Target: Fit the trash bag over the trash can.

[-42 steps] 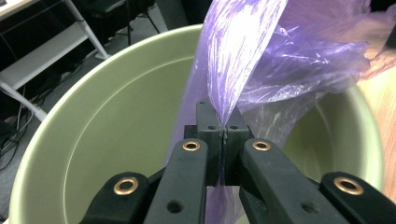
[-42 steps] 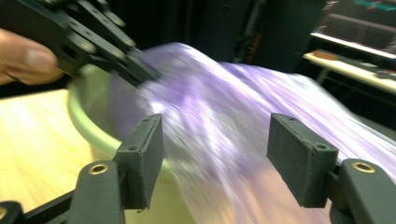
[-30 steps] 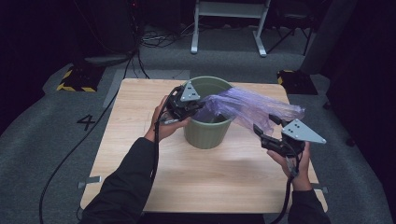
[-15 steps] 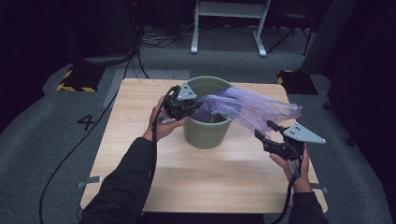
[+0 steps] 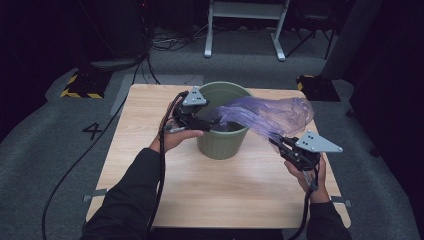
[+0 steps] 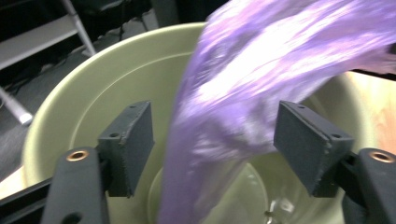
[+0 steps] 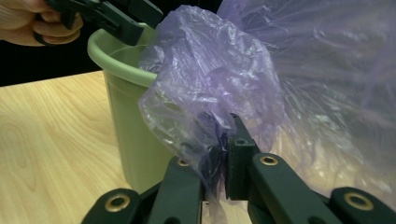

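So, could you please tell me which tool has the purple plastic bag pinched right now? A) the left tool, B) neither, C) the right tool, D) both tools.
C: the right tool is shut on the purple plastic bag, while the left tool stands open over the green bin with the bag merely running between its jaws.

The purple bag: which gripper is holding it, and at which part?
The right gripper is shut on the purple bag, pinching a bunched edge. The left gripper is open around it, over the green bin.
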A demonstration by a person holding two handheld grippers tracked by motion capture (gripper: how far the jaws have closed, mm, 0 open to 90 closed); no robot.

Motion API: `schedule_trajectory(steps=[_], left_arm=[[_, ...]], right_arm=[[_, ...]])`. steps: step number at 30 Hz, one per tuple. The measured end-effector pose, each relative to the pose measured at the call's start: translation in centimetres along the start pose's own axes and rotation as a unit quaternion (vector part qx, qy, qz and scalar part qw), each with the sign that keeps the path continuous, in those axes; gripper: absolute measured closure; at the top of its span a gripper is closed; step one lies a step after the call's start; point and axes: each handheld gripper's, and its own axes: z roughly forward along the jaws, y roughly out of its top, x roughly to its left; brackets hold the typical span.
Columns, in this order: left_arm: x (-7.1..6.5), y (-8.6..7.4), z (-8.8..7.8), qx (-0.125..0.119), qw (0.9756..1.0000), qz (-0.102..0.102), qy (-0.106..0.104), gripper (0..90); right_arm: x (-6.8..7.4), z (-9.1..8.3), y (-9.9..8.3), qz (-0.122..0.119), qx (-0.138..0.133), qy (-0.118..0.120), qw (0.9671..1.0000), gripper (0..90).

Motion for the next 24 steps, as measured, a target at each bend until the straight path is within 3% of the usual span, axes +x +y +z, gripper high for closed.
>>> schedule_trajectory(steps=[5,9,12,15,18,20,22,24], left_arm=[[-1.9,1.0,-0.2,-0.014,0.9991,0.035,-0.02,24.1],[-3.1,1.7,-0.1,-0.019,0.9981,0.046,-0.037,24.9],[-3.9,2.0,0.0,-0.01,0.9973,0.068,-0.025,38.7],[-4.3,2.0,0.1,0.001,0.9961,0.087,-0.017,60.2],[-4.2,1.8,-0.1,-0.002,0.9957,0.092,-0.014,77.7],[-4.0,1.7,-0.3,-0.005,0.9959,0.088,-0.018,81.9],[-3.9,1.6,-0.5,-0.012,0.9965,0.081,-0.019,76.0],[-3.8,1.6,-0.7,-0.02,0.997,0.068,-0.031,53.2]], right_arm=[[0.9,0.7,0.9,-0.018,0.0,0.003,0.9998,87.7],[1.7,1.2,1.7,-0.034,0.001,0.009,0.9994,87.6],[2.2,1.4,2.0,-0.042,-0.002,0.016,0.999,87.4],[2.7,1.4,2.1,-0.047,-0.004,0.023,0.9986,86.8],[3.1,1.3,2.2,-0.051,-0.008,0.029,0.9983,85.9],[3.4,1.3,2.2,-0.053,-0.009,0.033,0.998,85.7],[3.6,1.4,2.3,-0.056,-0.008,0.036,0.9978,85.8],[3.7,1.5,2.3,-0.057,-0.006,0.036,0.9977,87.2]])
